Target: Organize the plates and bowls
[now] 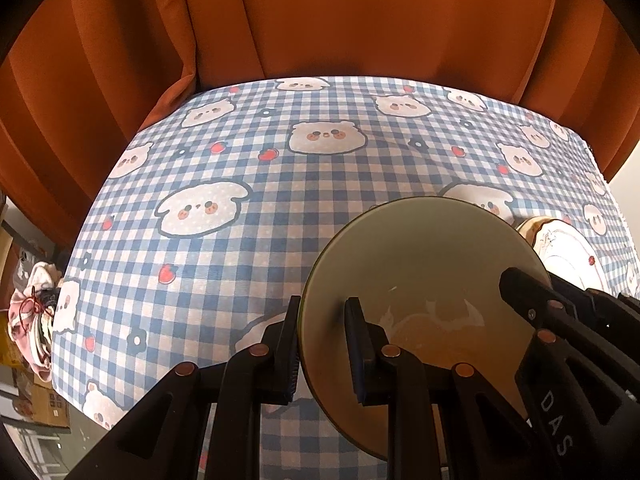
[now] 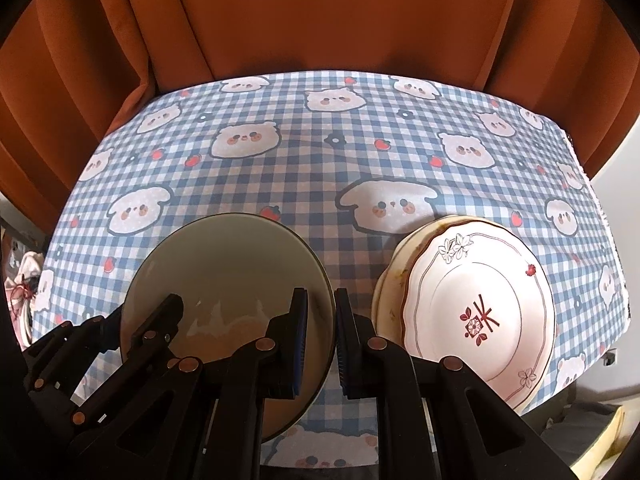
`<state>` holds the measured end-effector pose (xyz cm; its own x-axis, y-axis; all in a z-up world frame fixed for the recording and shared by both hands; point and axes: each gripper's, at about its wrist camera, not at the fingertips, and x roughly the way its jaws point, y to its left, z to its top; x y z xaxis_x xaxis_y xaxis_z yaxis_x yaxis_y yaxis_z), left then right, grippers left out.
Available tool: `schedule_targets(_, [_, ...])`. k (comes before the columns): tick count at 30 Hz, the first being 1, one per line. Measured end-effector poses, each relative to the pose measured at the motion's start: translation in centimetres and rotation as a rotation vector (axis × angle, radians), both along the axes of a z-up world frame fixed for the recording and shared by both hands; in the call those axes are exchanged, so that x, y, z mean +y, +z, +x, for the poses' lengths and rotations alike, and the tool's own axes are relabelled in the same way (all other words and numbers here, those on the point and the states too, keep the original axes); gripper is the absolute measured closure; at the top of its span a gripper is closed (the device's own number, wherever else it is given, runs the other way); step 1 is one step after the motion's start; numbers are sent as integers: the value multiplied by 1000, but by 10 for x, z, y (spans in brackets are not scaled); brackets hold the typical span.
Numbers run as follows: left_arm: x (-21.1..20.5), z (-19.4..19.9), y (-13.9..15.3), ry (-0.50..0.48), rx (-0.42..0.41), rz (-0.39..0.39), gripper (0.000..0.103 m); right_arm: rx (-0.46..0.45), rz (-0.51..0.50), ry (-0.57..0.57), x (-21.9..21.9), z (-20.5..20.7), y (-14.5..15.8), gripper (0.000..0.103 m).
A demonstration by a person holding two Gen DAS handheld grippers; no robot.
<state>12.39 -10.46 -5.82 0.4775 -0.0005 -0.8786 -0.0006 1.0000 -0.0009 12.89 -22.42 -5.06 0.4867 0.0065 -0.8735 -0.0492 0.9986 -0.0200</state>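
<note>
Over the checked bench point(image 2: 304, 168), a green bowl point(image 2: 224, 280) is held by opposite rims, left gripper point(image 1: 322, 350) and right gripper point(image 2: 322, 344) fingers clamped on it. At three o'clock, stacked plates point(image 2: 476, 308) rest. Level, matched lowering is advised.

The right gripper point(image 2: 322, 312) clamps the right rim of a pale green bowl point(image 2: 224, 264), 1 finger inside and 1 outside. The left gripper point(image 2: 160, 316) grips the bowl's left rim. Just right of the bowl, a white plate point(image 2: 480, 280) with red flower marks lies atop a stack of plates. All sit over a blue checked tablecloth point(image 2: 300, 168) with bear faces, an orange curtain point(image 2: 320, 20) behind.
</note>
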Motion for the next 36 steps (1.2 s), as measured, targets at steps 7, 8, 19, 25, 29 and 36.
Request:
schedule_targets(7, [4,2,-3,-31,-11,-14,85,-3,-41,-16,6,2,-5,84])
schedule_targets(8, [4,2,-3,-36,-12,-20,84,-1,-38,-19,6,3,-5,84])
schedule_targets(19, [20,8,-14,-112,42,-127,56,34,-9,-127,0,3,-14,61])
schedule_targets(25, [20,16,-28,-171,89,-184,52,34,28,-197,-5,-4,-19,44])
schedule_targets(29, [15,18,-30,-239,95,-192,52,34,49,-227,-10,-10,-21,45])
schedule_targets(36, [12,23,-30,-230,116,-186,50,42,100,-241,-18,-10,-25,45])
